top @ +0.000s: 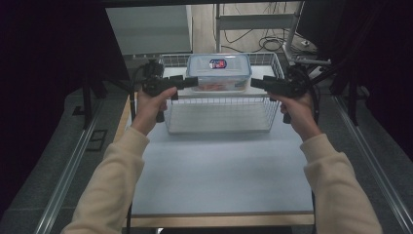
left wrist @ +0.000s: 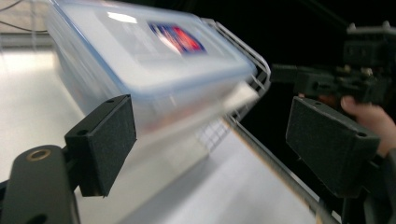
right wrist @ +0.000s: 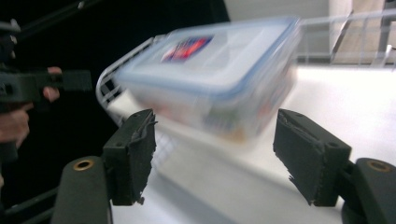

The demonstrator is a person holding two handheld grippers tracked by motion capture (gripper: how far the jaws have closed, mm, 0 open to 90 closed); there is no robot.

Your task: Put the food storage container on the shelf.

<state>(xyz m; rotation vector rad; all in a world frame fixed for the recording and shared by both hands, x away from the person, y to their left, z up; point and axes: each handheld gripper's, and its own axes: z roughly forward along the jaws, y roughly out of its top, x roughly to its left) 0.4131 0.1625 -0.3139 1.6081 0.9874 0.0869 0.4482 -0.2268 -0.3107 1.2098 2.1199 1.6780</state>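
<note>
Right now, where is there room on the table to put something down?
The white table between the wire basket and the near edge is bare. Inside the basket, the front half is free; the back holds the plastic box.

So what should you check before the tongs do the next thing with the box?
1. Box inside the basket: ok.
2. Lid on the box: ok, it sits on top; latches cannot tell.
3. Left tongs open: ok, pads apart, nothing pressed between them.
4. Right tongs open: ok, pads apart with the box beyond them.
5. Box resting flat on the basket floor: cannot tell, both tongs views are blurred.
6. Tongs level with the box ends, one each side: ok.
</note>
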